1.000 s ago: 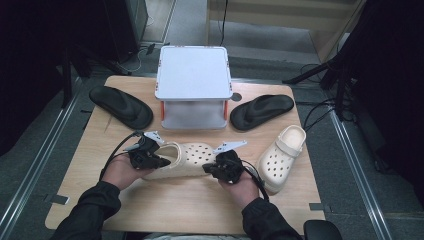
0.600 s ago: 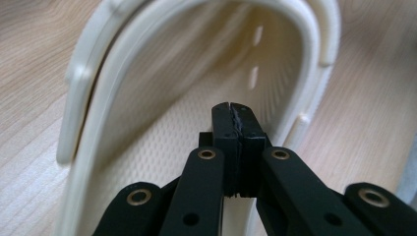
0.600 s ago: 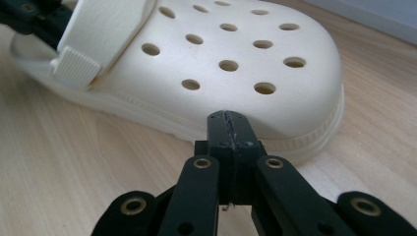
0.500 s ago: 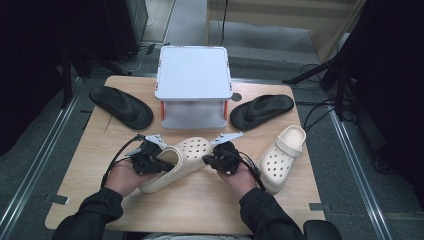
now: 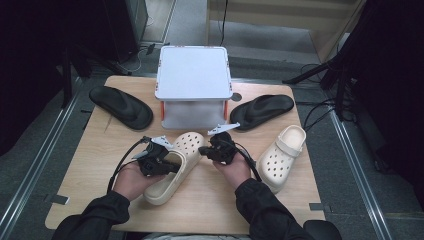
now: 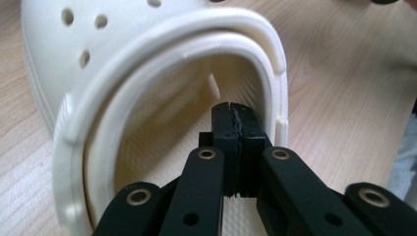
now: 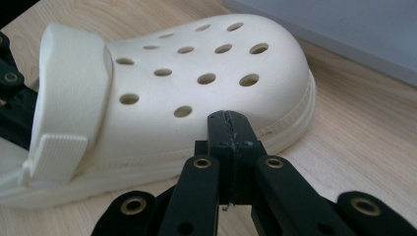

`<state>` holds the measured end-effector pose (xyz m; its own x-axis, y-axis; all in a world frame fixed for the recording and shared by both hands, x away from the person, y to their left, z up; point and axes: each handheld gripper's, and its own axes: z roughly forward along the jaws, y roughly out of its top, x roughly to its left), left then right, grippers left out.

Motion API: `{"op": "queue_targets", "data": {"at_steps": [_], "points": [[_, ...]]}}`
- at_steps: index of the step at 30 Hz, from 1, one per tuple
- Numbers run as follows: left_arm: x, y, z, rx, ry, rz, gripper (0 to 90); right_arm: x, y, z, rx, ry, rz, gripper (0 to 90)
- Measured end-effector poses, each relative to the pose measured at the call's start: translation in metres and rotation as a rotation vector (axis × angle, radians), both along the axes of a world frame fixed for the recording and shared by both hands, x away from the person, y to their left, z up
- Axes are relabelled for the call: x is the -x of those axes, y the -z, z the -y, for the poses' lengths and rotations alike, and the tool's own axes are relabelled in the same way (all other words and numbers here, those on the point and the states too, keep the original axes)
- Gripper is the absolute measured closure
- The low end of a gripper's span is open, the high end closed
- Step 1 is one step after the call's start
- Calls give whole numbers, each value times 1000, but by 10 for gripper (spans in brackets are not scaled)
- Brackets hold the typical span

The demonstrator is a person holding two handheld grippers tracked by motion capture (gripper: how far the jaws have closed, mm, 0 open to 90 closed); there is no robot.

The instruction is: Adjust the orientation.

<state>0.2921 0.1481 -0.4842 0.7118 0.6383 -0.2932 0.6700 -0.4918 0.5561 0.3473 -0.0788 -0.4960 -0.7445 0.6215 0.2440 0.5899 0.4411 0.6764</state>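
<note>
A cream clog point(image 5: 176, 165) lies slantwise at the table's middle, toe toward the box. My left gripper point(image 5: 166, 164) is shut, and in the left gripper view its closed tips point(image 6: 235, 112) sit inside the clog's point(image 6: 147, 73) heel opening, close under the rim, gripping nothing. My right gripper point(image 5: 203, 149) is shut too. In the right gripper view its tips point(image 7: 227, 119) rest against the side of the clog's holed toe point(image 7: 206, 73), just above the sole edge. A second cream clog point(image 5: 282, 157) lies at the right.
A white box stand point(image 5: 193, 75) with orange posts sits at the back centre. Black sandals lie on either side of it, one at the left point(image 5: 120, 107) and one at the right point(image 5: 262, 111). The wooden table point(image 5: 90, 160) has bare room at its front left.
The clog has turned from lying crosswise to slanting, its toe swung toward the box. The right hand moved away from me with the toe; the left hand shifted slightly nearer.
</note>
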Motion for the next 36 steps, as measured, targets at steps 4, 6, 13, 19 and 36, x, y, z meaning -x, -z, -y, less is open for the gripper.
{"op": "queue_targets", "data": {"at_steps": [4,6,13,19,36], "points": [[-2,0,3,5,-10,1,900,-4,0,-6,-2,7,10,900],[-2,0,3,8,-13,1,900,-6,0,-9,-2,7,10,900],[-8,-1,5,23,-47,6,900,-7,-1,-17,-4,4,11,900],[-11,-1,6,14,-47,12,900,5,-1,-18,-10,-17,-3,900],[-19,-2,11,32,-80,27,900,-4,0,-22,-7,-4,44,900]]}}
